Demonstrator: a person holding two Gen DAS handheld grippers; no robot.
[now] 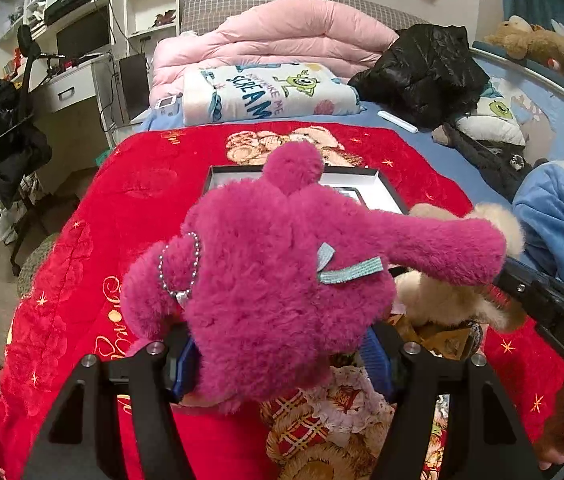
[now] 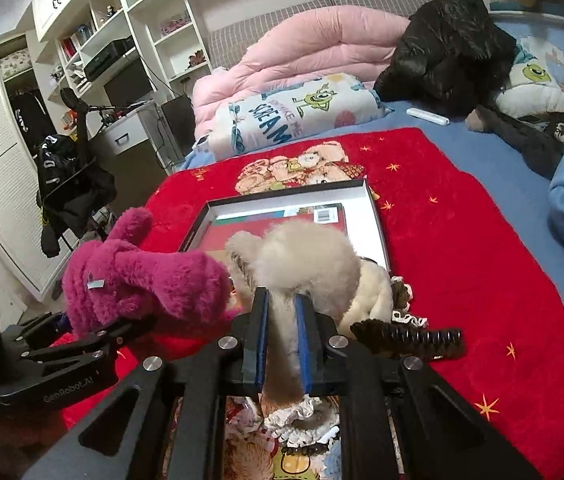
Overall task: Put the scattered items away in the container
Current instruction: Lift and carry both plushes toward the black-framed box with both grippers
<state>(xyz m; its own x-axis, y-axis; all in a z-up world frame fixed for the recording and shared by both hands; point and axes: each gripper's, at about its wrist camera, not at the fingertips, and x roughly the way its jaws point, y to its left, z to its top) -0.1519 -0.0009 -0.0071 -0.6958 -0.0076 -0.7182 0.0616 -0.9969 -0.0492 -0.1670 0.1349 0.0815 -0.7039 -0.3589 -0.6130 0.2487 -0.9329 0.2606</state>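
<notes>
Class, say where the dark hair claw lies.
In the right wrist view the hair claw lies on the red blanket, just right of the right gripper, near the cream plush.

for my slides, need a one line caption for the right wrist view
Right tongs pinch a cream plush toy above the red blanket, open box ahead.

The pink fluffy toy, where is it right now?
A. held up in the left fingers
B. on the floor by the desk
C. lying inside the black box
A: the pink fluffy toy sits squeezed between the left gripper's blue fingers, above the red blanket.
</notes>
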